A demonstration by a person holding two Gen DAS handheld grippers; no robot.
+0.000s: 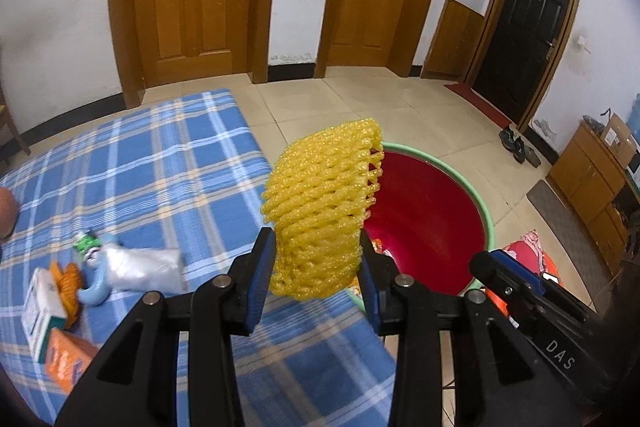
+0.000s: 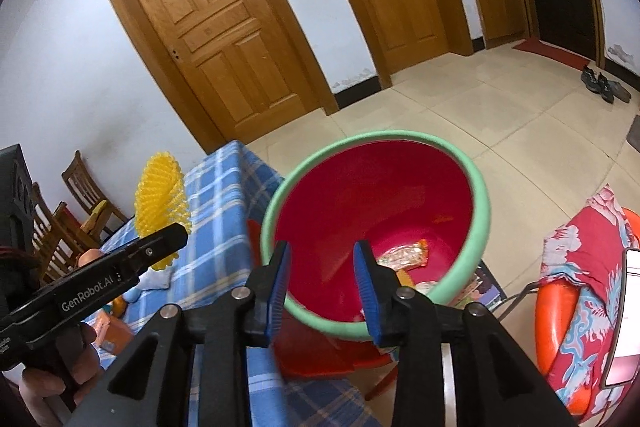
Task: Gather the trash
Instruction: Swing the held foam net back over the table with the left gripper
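My left gripper [image 1: 318, 263] is shut on a yellow foam fruit net [image 1: 324, 203] and holds it upright above the table edge, beside the red basin with a green rim [image 1: 486, 223]. The net also shows in the right wrist view [image 2: 160, 203]. My right gripper [image 2: 320, 279] is open and empty, poised over the near rim of the basin [image 2: 478, 227]. Wrappers [image 2: 404, 253] lie in the basin's bottom. More trash stays on the blue plaid tablecloth [image 1: 132, 163]: a clear plastic bag [image 1: 144, 269], a green-capped item [image 1: 85, 241], a white box [image 1: 42, 311] and an orange box [image 1: 66, 361].
The basin rests on a red stool [image 2: 320, 351] next to the table. An orange chair with a floral cushion [image 2: 584, 275] stands to the right. Wooden chairs [image 2: 80, 199] stand at the far left. Wooden doors and tiled floor lie beyond.
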